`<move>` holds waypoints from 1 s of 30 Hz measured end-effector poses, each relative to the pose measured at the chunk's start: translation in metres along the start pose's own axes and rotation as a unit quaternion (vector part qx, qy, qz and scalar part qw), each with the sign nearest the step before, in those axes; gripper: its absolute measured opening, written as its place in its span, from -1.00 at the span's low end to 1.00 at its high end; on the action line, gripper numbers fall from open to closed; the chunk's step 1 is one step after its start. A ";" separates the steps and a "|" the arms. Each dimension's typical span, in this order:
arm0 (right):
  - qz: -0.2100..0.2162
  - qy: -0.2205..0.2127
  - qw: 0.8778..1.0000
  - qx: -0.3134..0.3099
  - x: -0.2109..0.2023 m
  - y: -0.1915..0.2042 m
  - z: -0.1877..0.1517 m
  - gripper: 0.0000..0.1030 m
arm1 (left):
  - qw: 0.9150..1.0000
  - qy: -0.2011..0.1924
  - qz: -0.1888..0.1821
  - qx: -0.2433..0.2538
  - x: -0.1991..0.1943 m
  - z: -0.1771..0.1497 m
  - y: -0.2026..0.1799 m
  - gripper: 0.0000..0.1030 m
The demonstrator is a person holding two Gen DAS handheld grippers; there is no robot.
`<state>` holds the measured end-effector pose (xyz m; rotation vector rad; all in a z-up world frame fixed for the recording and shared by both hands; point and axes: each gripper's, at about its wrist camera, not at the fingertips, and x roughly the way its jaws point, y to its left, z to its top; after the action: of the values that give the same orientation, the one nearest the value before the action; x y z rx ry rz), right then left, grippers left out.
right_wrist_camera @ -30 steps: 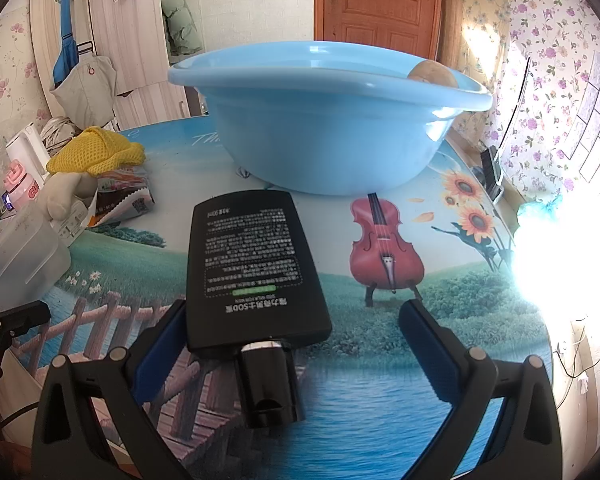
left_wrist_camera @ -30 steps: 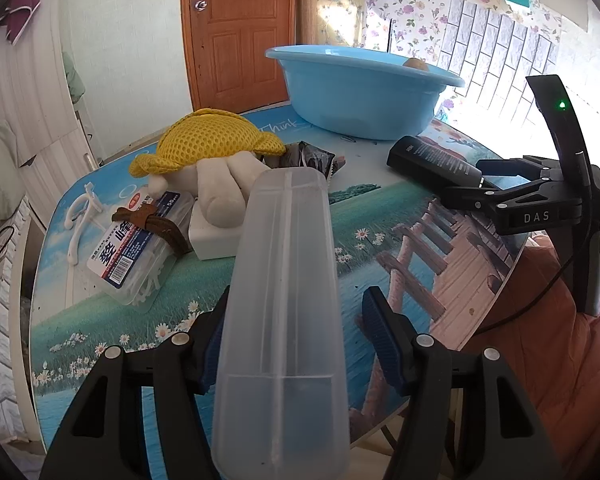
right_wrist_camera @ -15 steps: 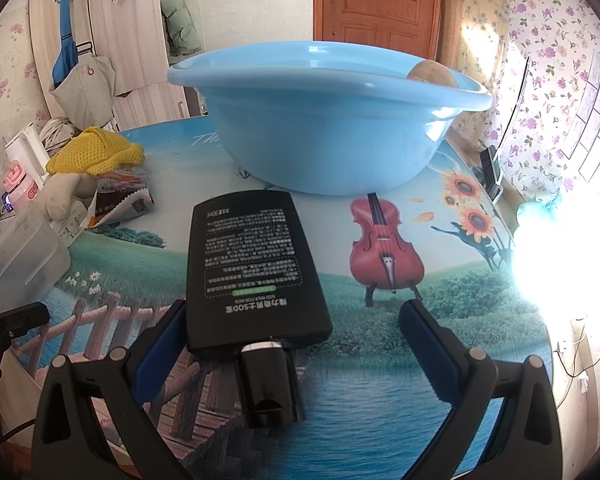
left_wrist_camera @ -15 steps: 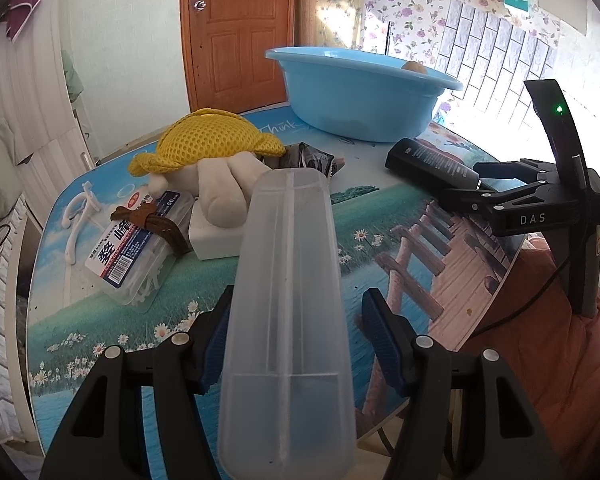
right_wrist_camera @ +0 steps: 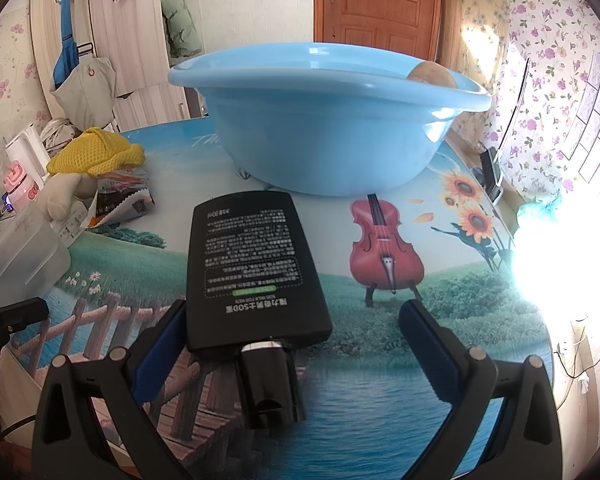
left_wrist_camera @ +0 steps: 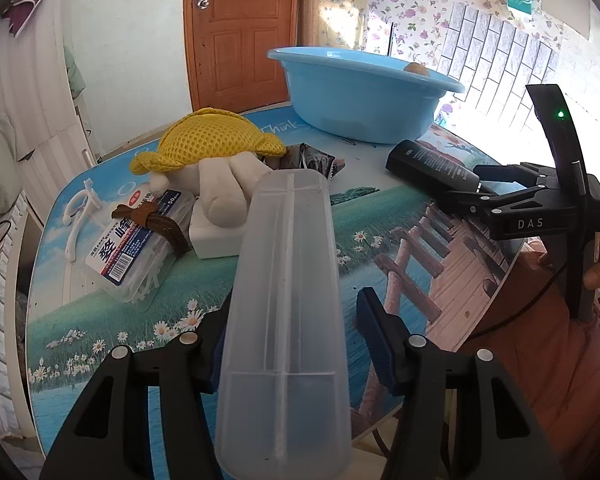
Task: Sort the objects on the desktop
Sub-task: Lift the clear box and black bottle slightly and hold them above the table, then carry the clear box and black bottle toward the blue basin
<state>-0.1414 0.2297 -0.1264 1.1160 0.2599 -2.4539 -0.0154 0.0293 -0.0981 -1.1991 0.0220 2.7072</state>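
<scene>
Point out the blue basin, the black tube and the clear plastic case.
blue basin (right_wrist_camera: 320, 136), right wrist view, on its outer wall.
black tube (right_wrist_camera: 248, 264), right wrist view, on its printed flat body.
clear plastic case (left_wrist_camera: 288, 288), left wrist view, on its upper face.

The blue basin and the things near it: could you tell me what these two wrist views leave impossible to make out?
- Blue basin: both views look at its wall from below the rim, so only the top of one brownish object shows.
- Translucent container: left wrist view, bottom end cut by the frame edge.
- Dark packet: left wrist view, partly behind the plush toy.
- Table far right: right wrist view, washed out by window glare.
</scene>
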 end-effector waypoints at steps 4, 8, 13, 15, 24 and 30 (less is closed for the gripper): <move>0.005 0.000 1.000 -0.004 0.001 0.000 0.001 1.00 | 1.000 -0.001 0.002 -0.001 0.000 0.000 0.000 0.08; 0.003 0.003 1.000 -0.003 0.001 0.001 0.002 1.00 | 1.000 0.000 0.008 0.005 0.001 -0.001 -0.003 0.18; 0.003 0.008 1.000 -0.002 0.001 0.002 0.003 1.00 | 1.000 -0.005 0.000 -0.006 0.001 0.000 0.001 0.08; -0.003 0.001 1.000 0.003 -0.002 0.002 0.000 1.00 | 1.000 -0.008 -0.007 -0.016 -0.001 0.000 0.005 -0.24; 0.017 -0.009 0.999 -0.028 -0.012 0.015 -0.002 0.23 | 1.000 -0.008 -0.012 -0.020 -0.003 -0.001 0.006 -0.41; 0.029 -0.009 0.999 -0.019 -0.014 0.014 -0.004 0.23 | 1.000 -0.006 -0.014 -0.023 -0.002 0.001 0.008 -0.41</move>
<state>-0.1240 0.2226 -0.1185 1.0691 0.2643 -2.3968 -0.0160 0.0207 -0.0964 -1.1854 -0.0597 2.7047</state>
